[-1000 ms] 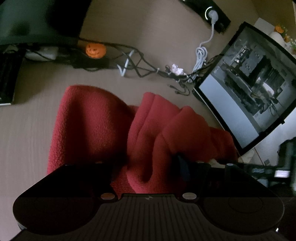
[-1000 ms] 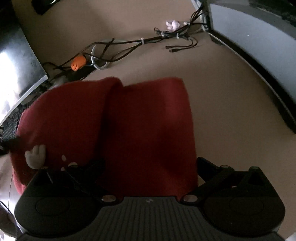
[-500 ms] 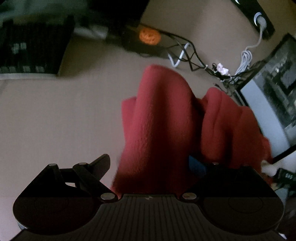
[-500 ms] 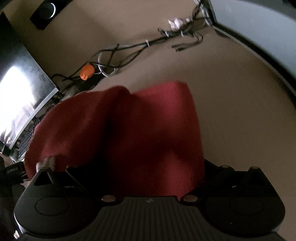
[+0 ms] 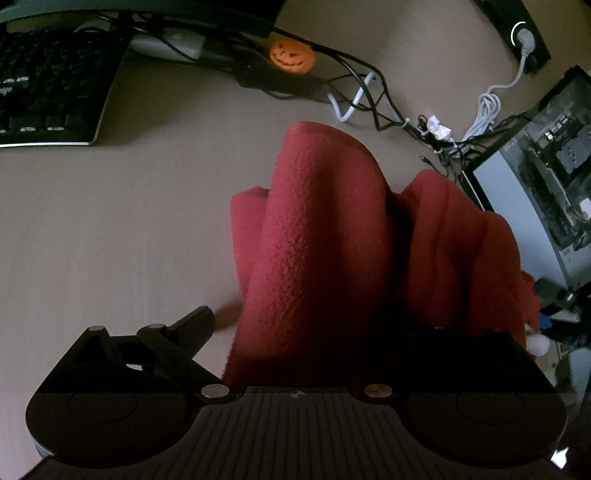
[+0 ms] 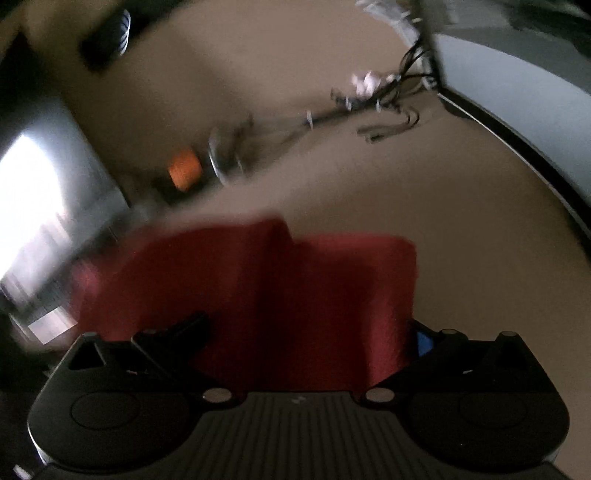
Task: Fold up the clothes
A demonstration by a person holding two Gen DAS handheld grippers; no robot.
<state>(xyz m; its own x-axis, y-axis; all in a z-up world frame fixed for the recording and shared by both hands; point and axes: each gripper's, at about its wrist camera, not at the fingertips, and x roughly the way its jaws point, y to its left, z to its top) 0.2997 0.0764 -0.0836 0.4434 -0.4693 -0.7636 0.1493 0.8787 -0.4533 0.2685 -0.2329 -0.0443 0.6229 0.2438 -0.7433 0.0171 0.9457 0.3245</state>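
one red fleece garment [image 5: 325,236] is in view, bunched in tall folds and raised above the beige desk [image 5: 110,229]. the left claw [image 5: 295,325] has the cloth running between its fingers; its left finger [image 5: 184,328] stands clear beside the fabric and the right finger is buried under it, so whether the claw is clamped cannot be told. in the right wrist view, which is blurred, the same garment [image 6: 280,288] fills the gap of the right claw [image 6: 306,332], with one finger [image 6: 181,332] showing at the left and a blue pad [image 6: 424,341] at the right edge of the cloth; its grip likewise cannot be told.

counted on the desk: one keyboard [image 5: 48,85] at the far left, one orange pumpkin figure [image 5: 291,55] among a tangle of black and white cables [image 5: 369,99], one monitor [image 5: 535,177] at the right, one black power socket [image 5: 524,33] with a white plug. no containers are seen. the room is dim.
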